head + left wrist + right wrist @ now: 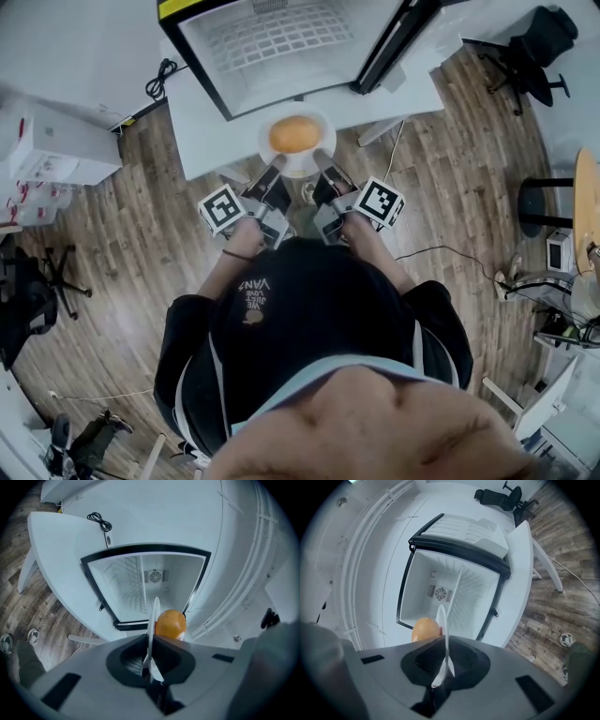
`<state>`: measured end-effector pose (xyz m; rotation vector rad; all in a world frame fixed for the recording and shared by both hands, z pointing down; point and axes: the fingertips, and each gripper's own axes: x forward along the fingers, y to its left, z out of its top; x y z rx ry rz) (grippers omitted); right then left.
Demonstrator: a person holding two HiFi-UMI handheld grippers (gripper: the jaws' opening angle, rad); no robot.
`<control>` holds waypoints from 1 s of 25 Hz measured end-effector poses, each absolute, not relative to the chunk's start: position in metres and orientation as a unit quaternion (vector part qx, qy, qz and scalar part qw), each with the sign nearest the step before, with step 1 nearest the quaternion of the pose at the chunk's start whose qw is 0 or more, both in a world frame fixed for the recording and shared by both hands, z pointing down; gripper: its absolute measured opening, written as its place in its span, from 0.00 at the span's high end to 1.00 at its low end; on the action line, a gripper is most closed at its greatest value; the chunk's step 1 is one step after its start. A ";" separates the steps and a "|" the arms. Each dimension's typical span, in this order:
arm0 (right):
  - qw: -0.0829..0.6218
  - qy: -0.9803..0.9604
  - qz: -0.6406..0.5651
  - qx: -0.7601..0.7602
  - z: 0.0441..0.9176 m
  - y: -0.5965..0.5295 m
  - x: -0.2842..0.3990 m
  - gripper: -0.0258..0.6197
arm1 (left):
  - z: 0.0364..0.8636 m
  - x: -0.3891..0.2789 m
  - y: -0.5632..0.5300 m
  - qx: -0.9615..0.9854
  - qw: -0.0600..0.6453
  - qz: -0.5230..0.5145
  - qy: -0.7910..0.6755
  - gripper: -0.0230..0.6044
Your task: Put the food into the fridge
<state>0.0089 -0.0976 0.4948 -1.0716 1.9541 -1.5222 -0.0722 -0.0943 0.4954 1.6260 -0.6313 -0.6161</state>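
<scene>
- Left tongs (pixel 151 660) and right tongs (pixel 443 667) are each clamped on the thin rim of one white plate (pixel 324 126), at its near-left and near-right edge. Neither pair is open.
- An orange (pixel 294 134) sits loose at the middle of the plate. The plate hangs over the white bench (pixel 202 131), just in front of the open mini fridge (pixel 192 56) and not yet inside.
- Roll-off risk: nothing seems to fence the fruit in. If one hand drops lower than the other, or the far edge dips, the orange could run off the rim onto the bench or the wooden floor (pixel 122 244).
- Slip risk: both grips bite only a narrow strip of smooth rim on the near side, with the load beyond them. A jolt could let the plate pivot or slide out of the pads.
- Collision risk: the far rim may catch the black frame at the bottom of the opening on the way in.
- The open door (pixel 394 47) stands close on the right, where the right tongs could clip it.
- The wire shelf (pixel 272 33) limits headroom for the orange, as far as one can judge.
</scene>
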 end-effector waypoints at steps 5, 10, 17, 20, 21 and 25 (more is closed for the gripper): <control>0.221 0.708 -0.555 -0.376 0.492 -0.118 0.012 0.92 | 0.495 -0.068 -0.112 0.697 0.603 -0.270 -0.280 0.91; 0.214 0.715 -0.553 -0.370 0.490 -0.140 0.014 0.92 | 0.493 -0.066 -0.133 0.697 0.595 -0.277 -0.289 0.91; 0.203 0.721 -0.550 -0.369 0.487 -0.168 0.017 0.92 | 0.484 -0.065 -0.160 0.699 0.586 -0.288 -0.291 0.91; 0.193 0.726 -0.545 -0.372 0.487 -0.180 0.012 0.92 | 0.483 -0.073 -0.172 0.698 0.585 -0.292 -0.293 0.91; 0.193 0.728 -0.544 -0.370 0.487 -0.183 0.009 0.92 | 0.483 -0.076 -0.174 0.698 0.583 -0.292 -0.295 0.91; 0.201 0.727 -0.550 -0.359 0.485 -0.196 0.012 0.92 | 0.482 -0.072 -0.186 0.698 0.580 -0.292 -0.301 0.91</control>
